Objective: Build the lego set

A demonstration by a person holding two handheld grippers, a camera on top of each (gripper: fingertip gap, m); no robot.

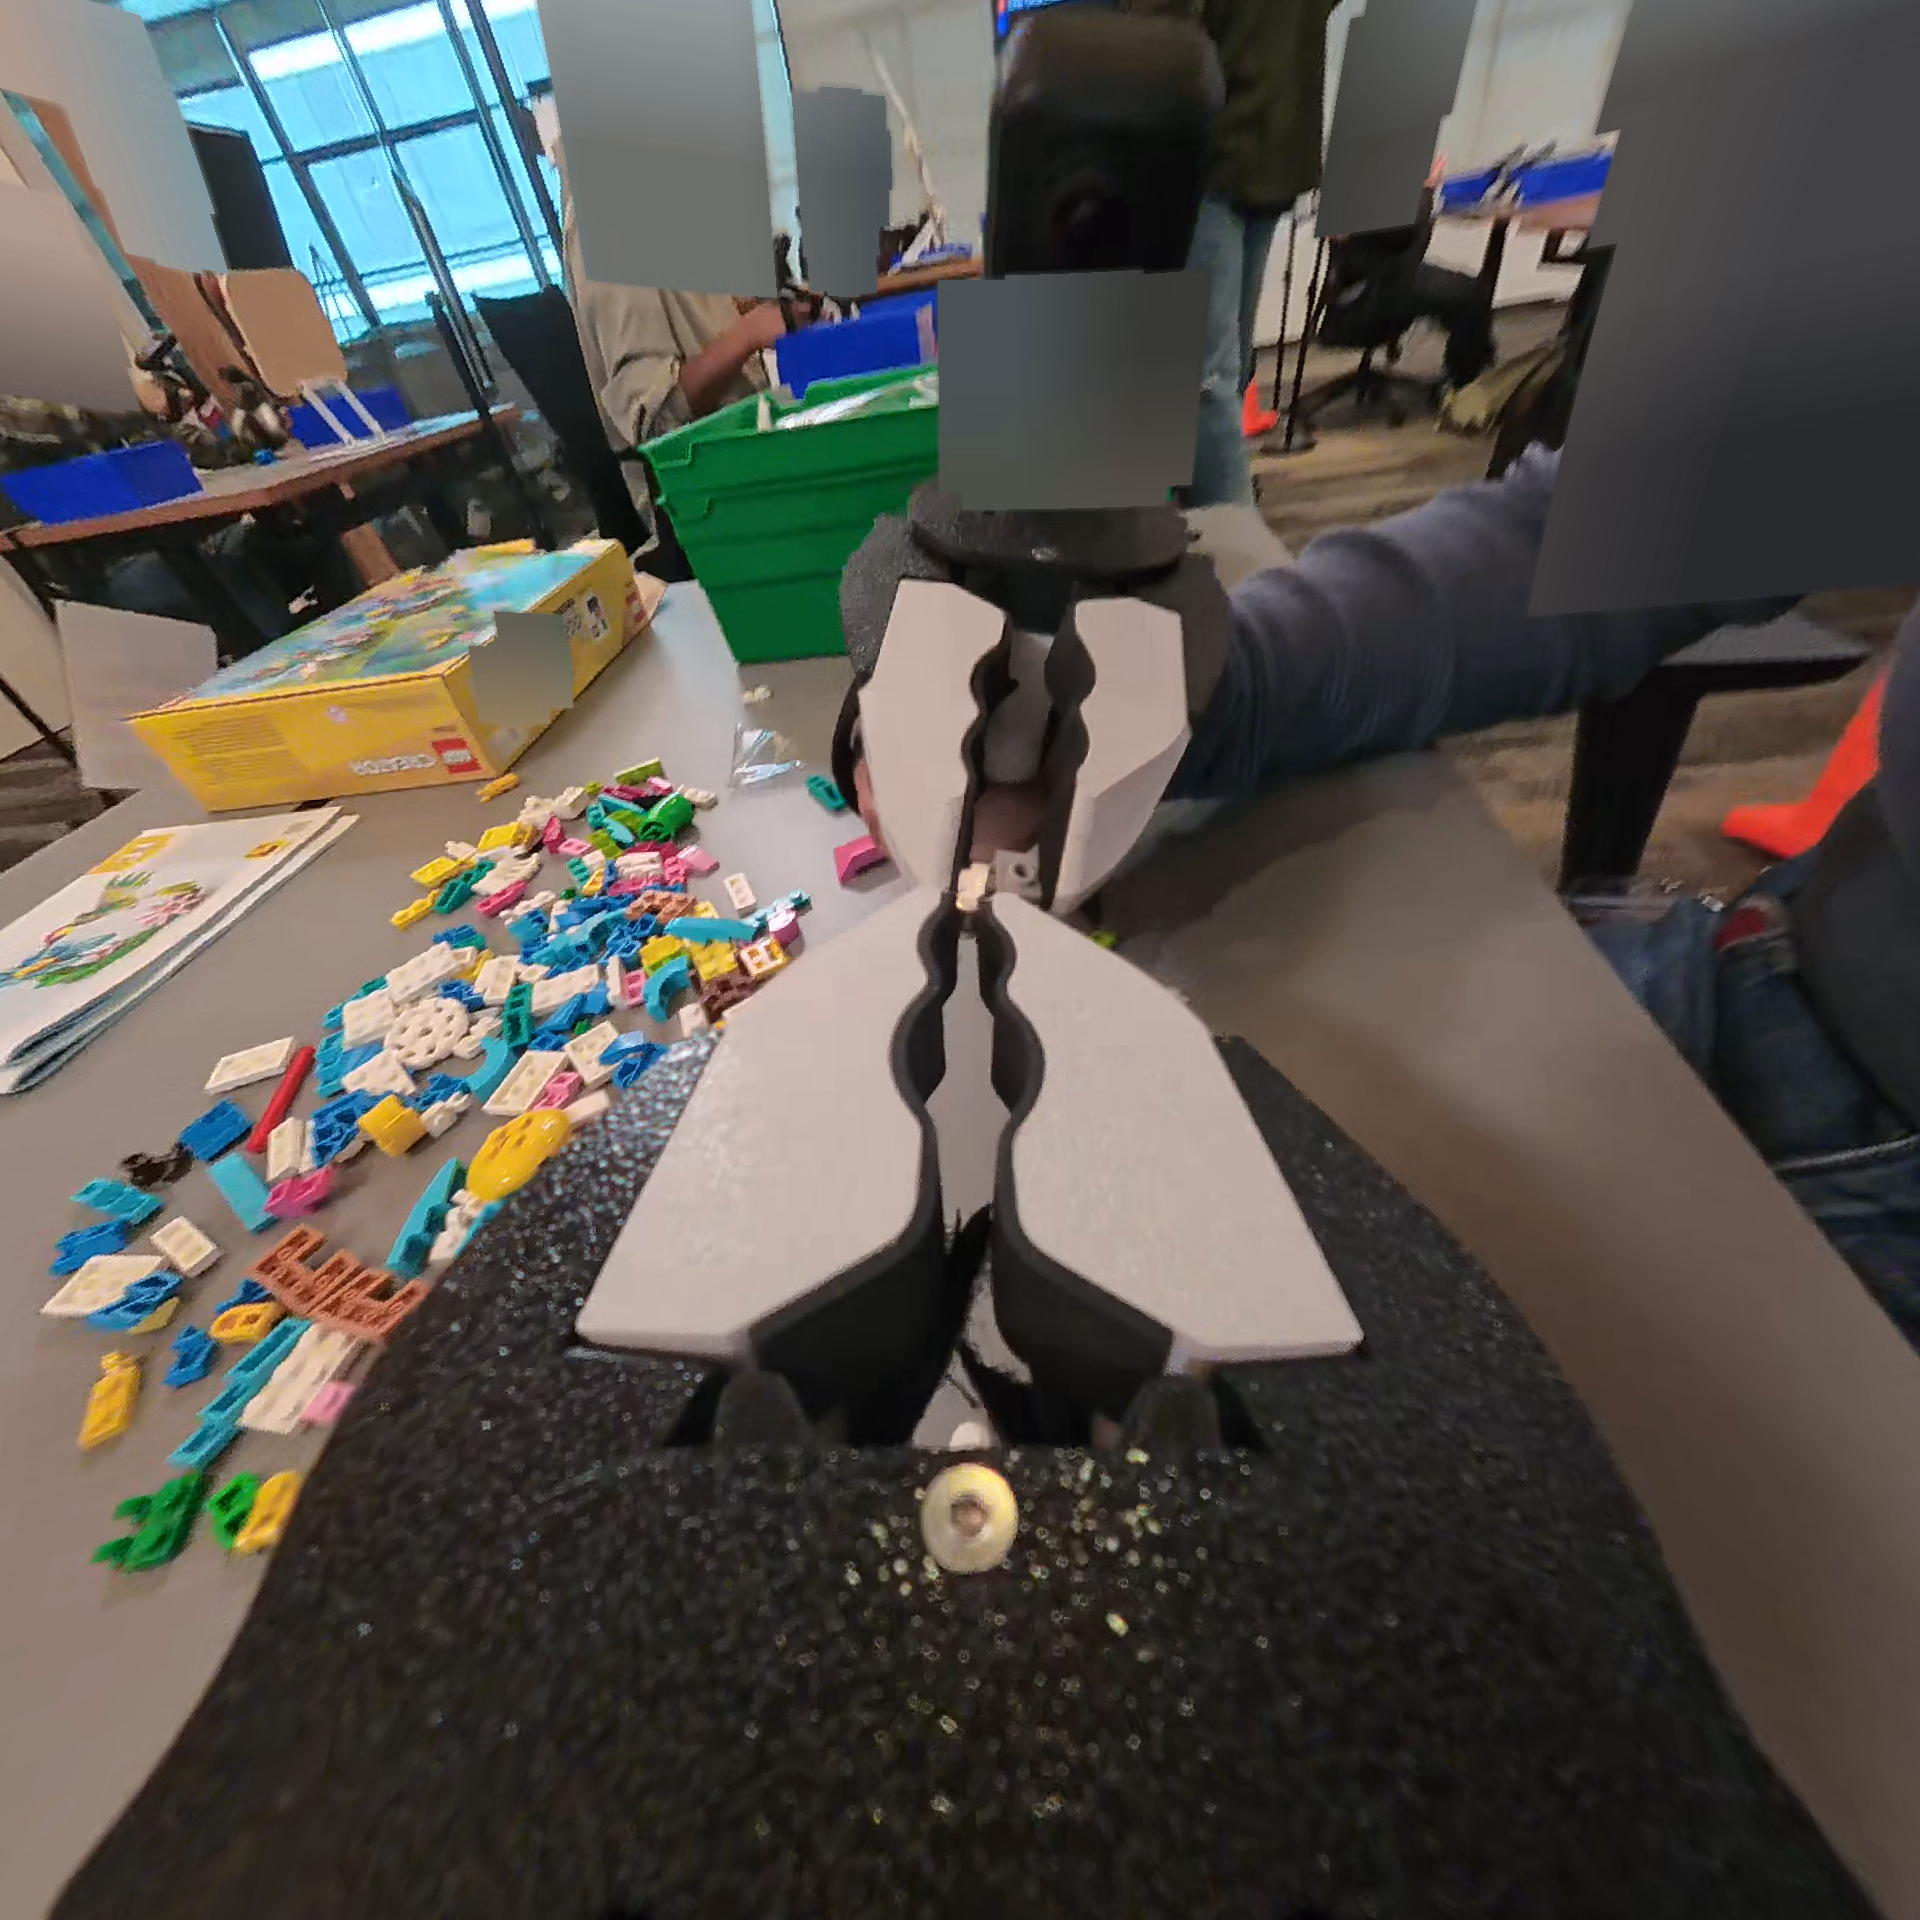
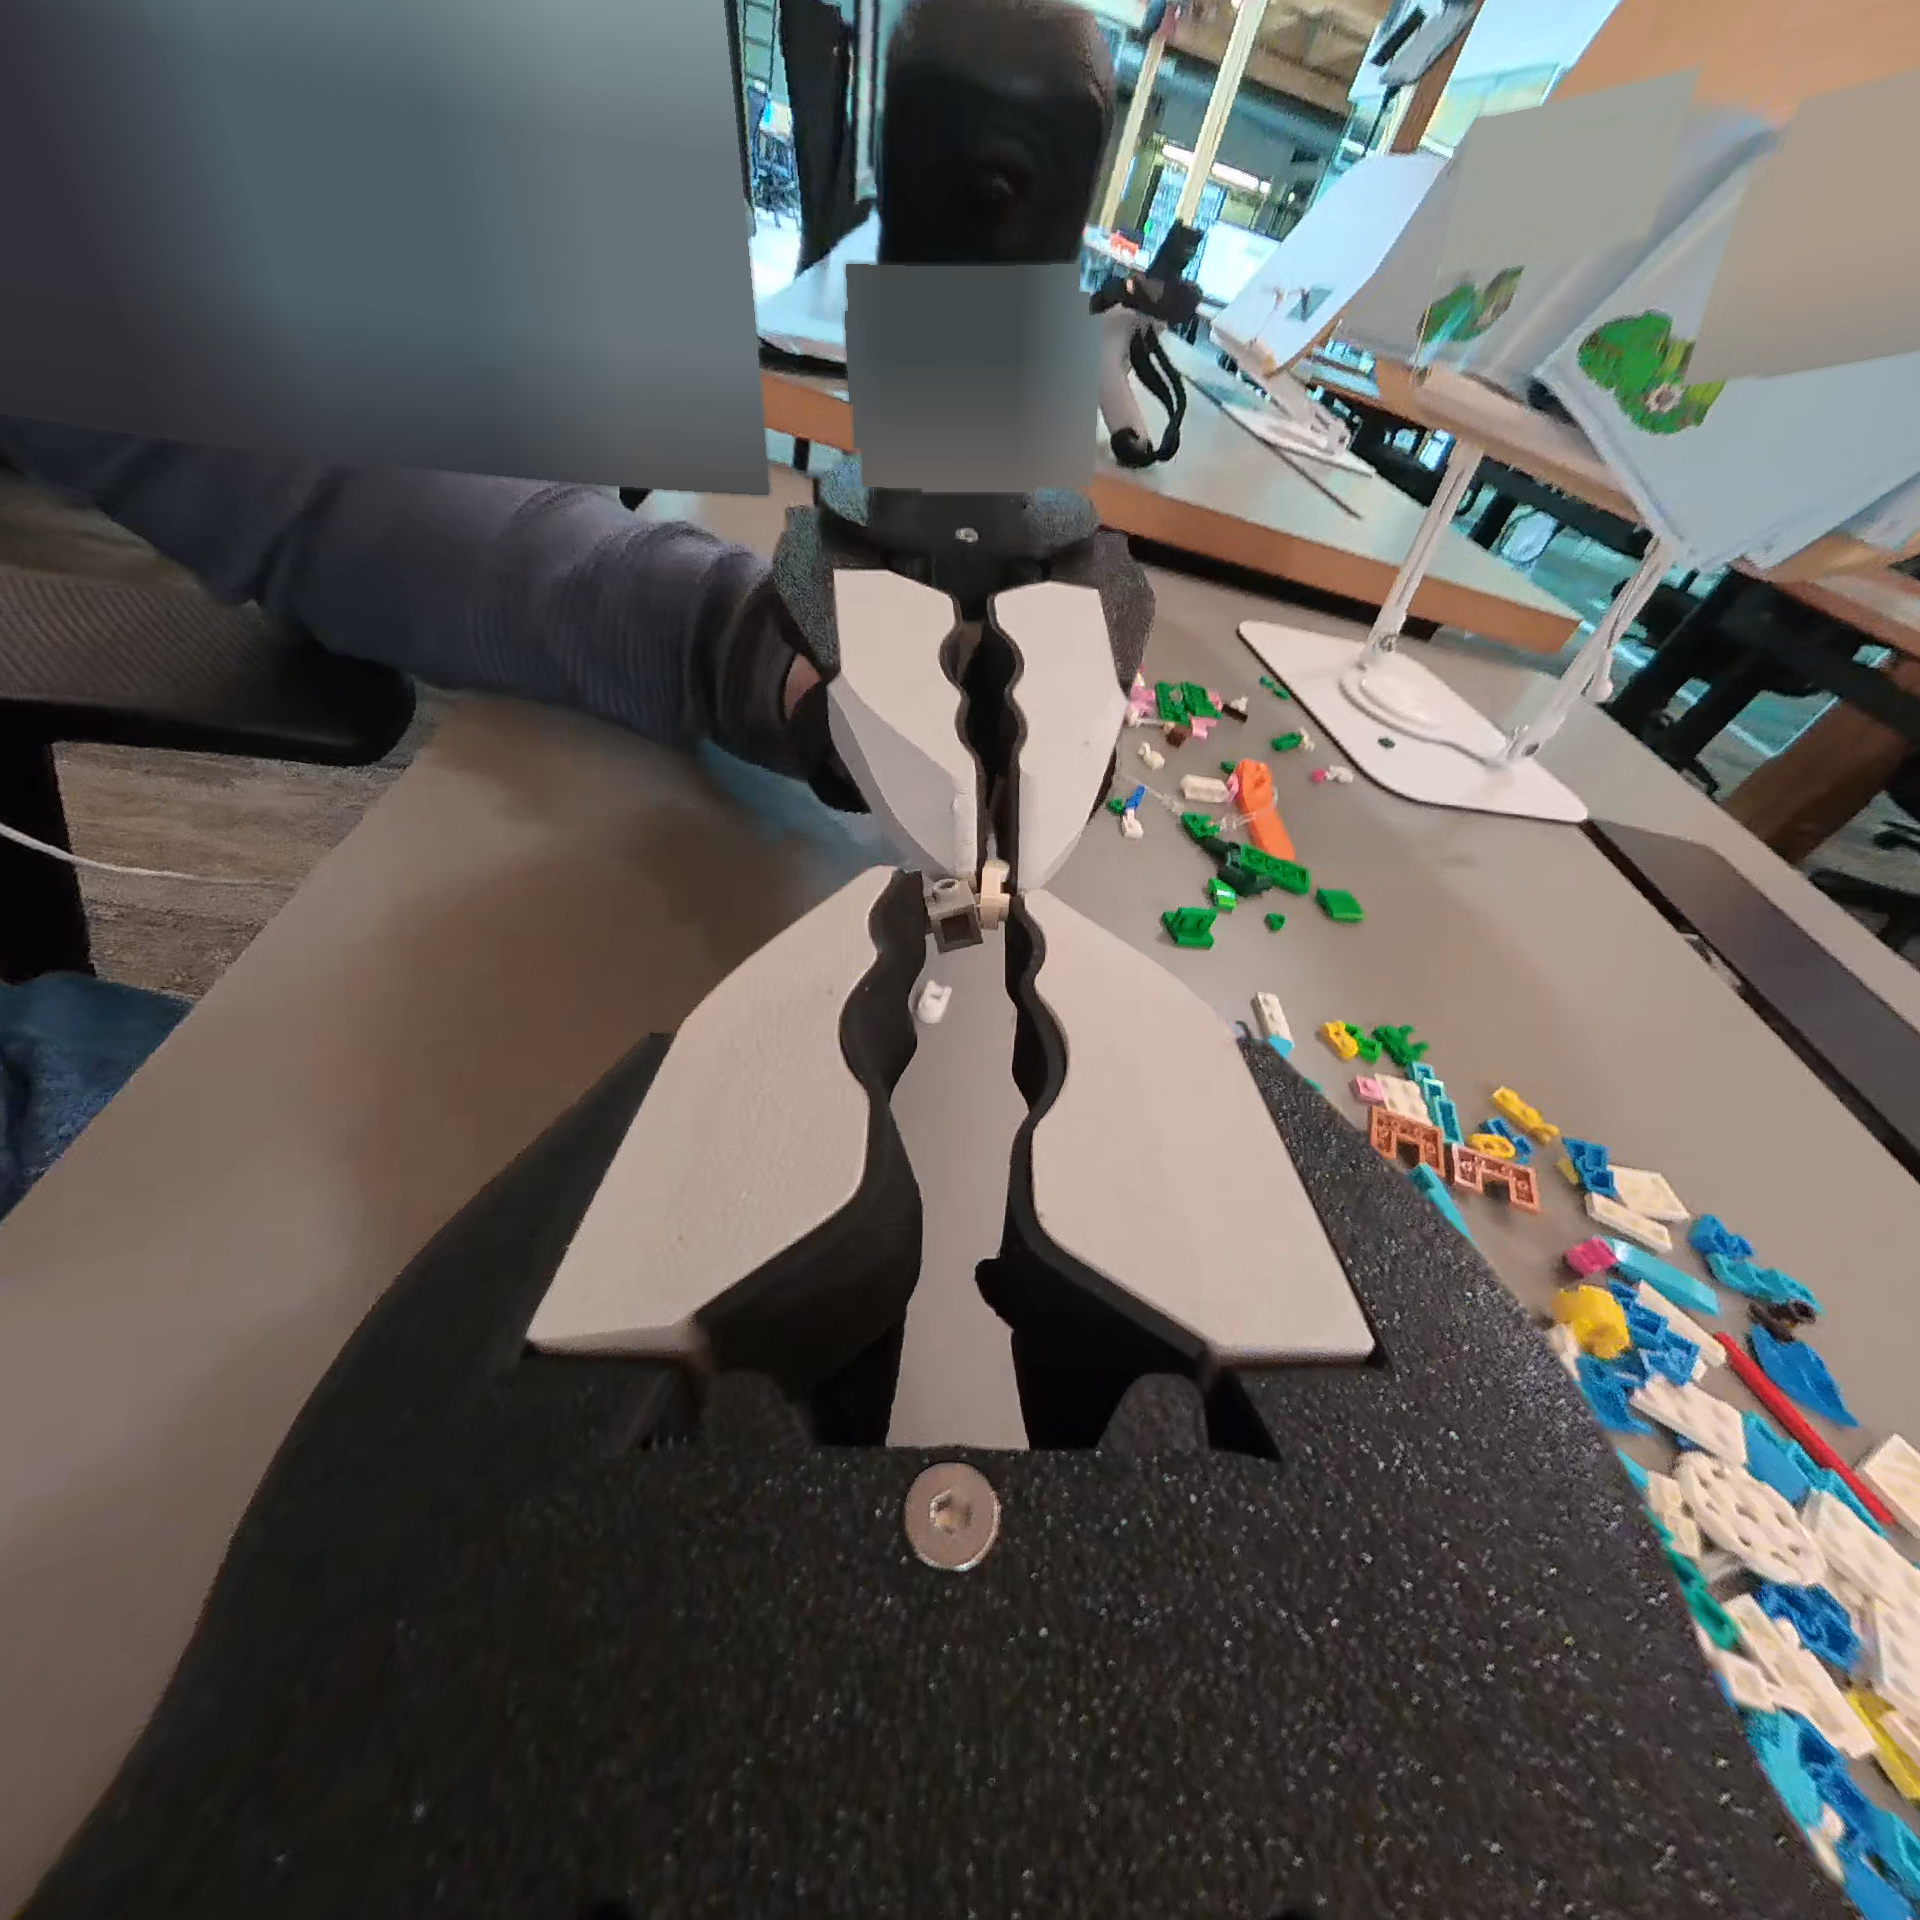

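Note:
My two grippers meet tip to tip above the grey table [image 1: 1351, 1039]. My left gripper [image 1: 966, 906] is shut on a small white piece [image 1: 972, 891]. My right gripper [image 2: 961, 906] is shut on a small grey brick [image 2: 954, 916], and the white piece [image 2: 993, 891] touches the brick's right side. The right gripper [image 1: 1003, 878] faces me in the left wrist view. The left gripper [image 2: 982, 860] faces me in the right wrist view. A loose white clip piece [image 2: 935, 1000] lies on the table under the right fingers.
A wide pile of coloured bricks [image 1: 520, 987] lies left of the left gripper and shows in the right wrist view [image 2: 1714, 1403]. A yellow set box [image 1: 395, 675], an instruction booklet [image 1: 135, 935] and a green bin [image 1: 800, 509] stand behind. Green pieces [image 2: 1247, 883], an orange separator [image 2: 1262, 821] and a white stand [image 2: 1423, 717] lie to the right. The tips of both grippers are at nearly the same place. Both grippers' tips are roughly 30 cm from the orange separator [image 2: 1262, 821].

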